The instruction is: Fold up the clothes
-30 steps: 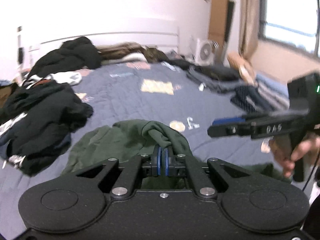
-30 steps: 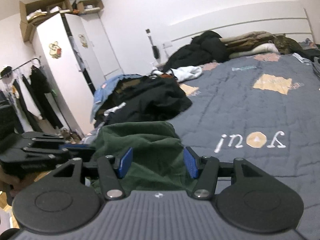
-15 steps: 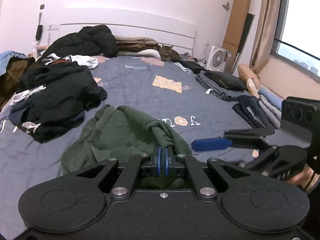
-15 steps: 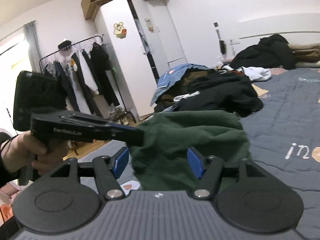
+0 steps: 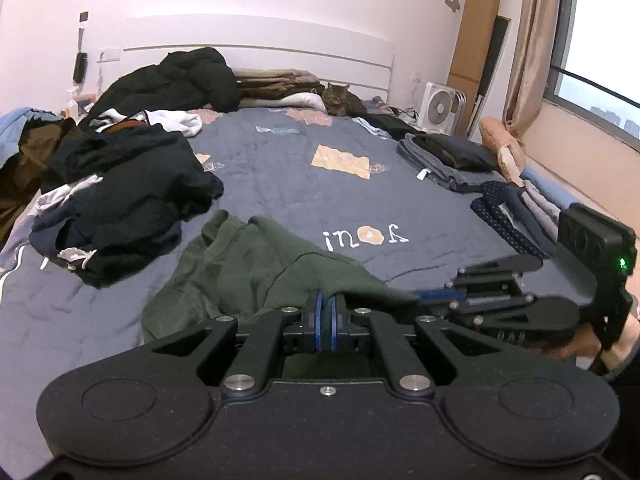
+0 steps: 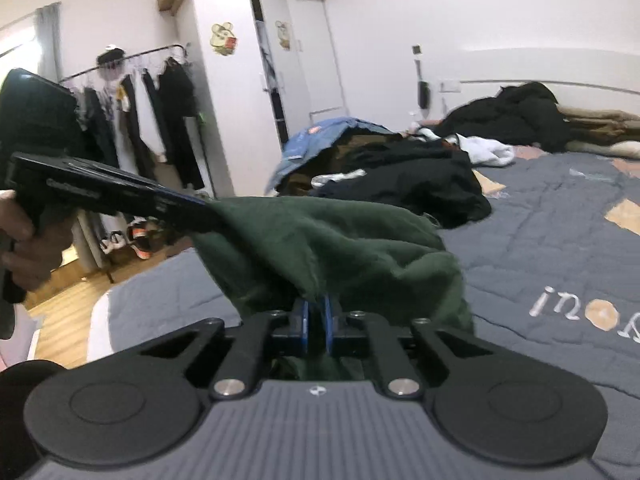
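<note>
Grey-blue quilted cotton covers the bed (image 5: 280,184), which fills the middle of the left wrist view and carries everything else: a heap of dark unfolded clothes (image 5: 120,200) at centre left, a folded stack (image 5: 448,156) at centre right, and a cat (image 5: 340,98) by the headboard, upper centre.

The dark green garment (image 5: 248,268) lies in the lower centre of that view, its far part crumpled on the quilt and its near edge lifted. It looks like soft, mid-weight knit: limp, likely to sag and bunch between two holds, not slippery, not fragile. I would judge an edge or hem the best hold, two points well apart so the cloth hangs flat.

The left gripper (image 5: 326,312) is clamped on a bunched fold of the near edge. The right gripper (image 6: 316,316), lower centre of its own view, is closing, its blue pads pinching green cloth at a second point along that edge.
</note>
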A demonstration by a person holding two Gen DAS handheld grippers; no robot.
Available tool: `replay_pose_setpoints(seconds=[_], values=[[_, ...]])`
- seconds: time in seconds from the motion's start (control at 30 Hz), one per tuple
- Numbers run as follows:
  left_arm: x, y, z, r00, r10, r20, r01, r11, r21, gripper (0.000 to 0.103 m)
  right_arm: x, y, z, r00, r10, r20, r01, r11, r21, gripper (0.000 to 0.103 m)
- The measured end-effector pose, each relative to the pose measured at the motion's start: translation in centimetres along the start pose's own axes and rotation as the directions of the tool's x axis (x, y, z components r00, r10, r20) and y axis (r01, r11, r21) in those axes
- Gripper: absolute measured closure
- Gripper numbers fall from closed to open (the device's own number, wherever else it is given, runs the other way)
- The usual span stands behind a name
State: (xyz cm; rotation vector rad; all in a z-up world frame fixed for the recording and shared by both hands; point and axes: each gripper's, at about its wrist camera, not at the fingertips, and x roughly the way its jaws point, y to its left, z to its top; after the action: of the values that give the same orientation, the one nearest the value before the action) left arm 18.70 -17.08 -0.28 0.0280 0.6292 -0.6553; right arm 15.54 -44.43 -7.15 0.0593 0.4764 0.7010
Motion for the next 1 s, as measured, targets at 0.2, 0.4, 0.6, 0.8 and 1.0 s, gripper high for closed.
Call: replay_pose_setpoints(seconds=[0.2, 0.4, 0.6, 0.8, 1.0], values=[[-0.6, -0.3, -0.1, 0.996, -0.072, -0.048, 0.070, 0.996, -0.048, 0.098, -0.4, -1.2, -0.1, 1.000, 0.003, 0.008, -0.003, 0.999, 0.033, 0.096], [-2.8, -4.1, -1.5, 0.999, -0.052, -0.011, 0.053, 0.993, 0.109, 0.094, -0.9, -3.1, 0.1, 0.998, 0.036, 0.043, -0.043, 0.985, 0.169, 0.096], [2.8, -8.4, -5.7, 0.990, -0.075, -0.118, 0.099, 0.972, 0.211, 0.077, -1.4, -4.3, 0.2, 0.996, 0.044, 0.075, -0.061, 0.968, 0.244, 0.095], [7.6, -6.8, -5.4, 0.998, 0.031, -0.059, -0.019, 0.979, 0.202, 0.077, -1.4, -4.3, 0.2, 0.996, 0.045, 0.072, -0.062, 0.968, 0.243, 0.095], [6.9, -3.9, -1.9, 0.986, 0.134, 0.098, -0.145, 0.982, 0.119, 0.077, -1.8, -4.9, 0.1, 0.996, 0.041, 0.080, -0.060, 0.966, 0.252, 0.095]])
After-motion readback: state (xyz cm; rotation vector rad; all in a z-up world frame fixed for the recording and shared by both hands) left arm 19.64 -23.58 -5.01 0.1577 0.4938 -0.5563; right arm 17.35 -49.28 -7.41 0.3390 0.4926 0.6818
